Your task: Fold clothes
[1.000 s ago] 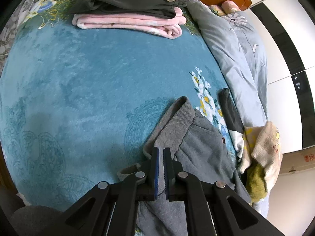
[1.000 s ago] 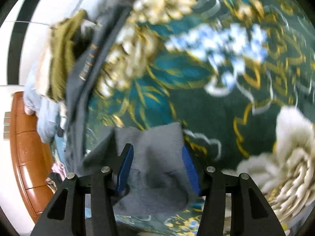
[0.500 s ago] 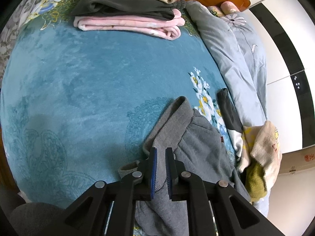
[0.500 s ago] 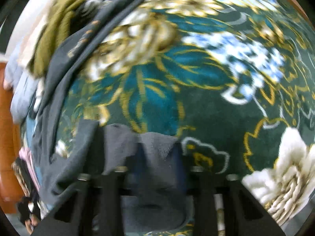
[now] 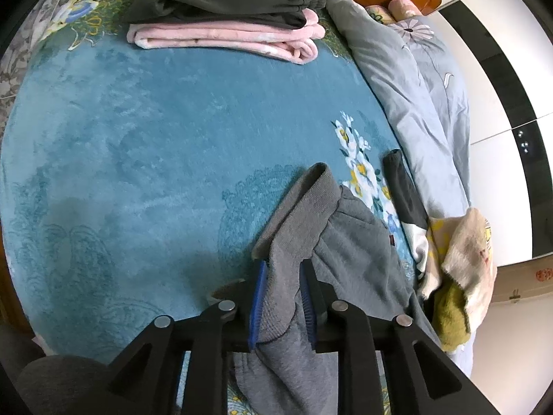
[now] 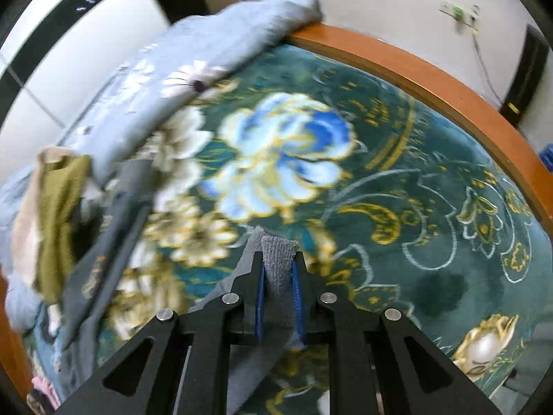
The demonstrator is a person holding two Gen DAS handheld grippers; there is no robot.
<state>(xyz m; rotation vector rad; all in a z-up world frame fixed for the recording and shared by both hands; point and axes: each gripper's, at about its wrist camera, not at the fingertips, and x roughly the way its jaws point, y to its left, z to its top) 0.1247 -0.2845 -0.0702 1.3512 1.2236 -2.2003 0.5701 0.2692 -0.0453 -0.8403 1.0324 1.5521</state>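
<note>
Far ahead of my left gripper (image 5: 281,297) sits a folded pile (image 5: 224,24). Closer, the grey sweater (image 5: 349,263) lies crumpled, not folded. Both my left and right gripper (image 6: 278,288) pinch its ribbed edge, so folding is left.

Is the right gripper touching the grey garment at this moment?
Touching. The right wrist view shows the right gripper with a ribbed fold of the grey garment pinched between both blue pads, no gap either side.

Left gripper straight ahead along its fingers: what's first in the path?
The grey garment it already clamps; its ribbed hem lies directly ahead of the left gripper. Beyond, bare teal blanket, then probably the folded pink garment.
</note>
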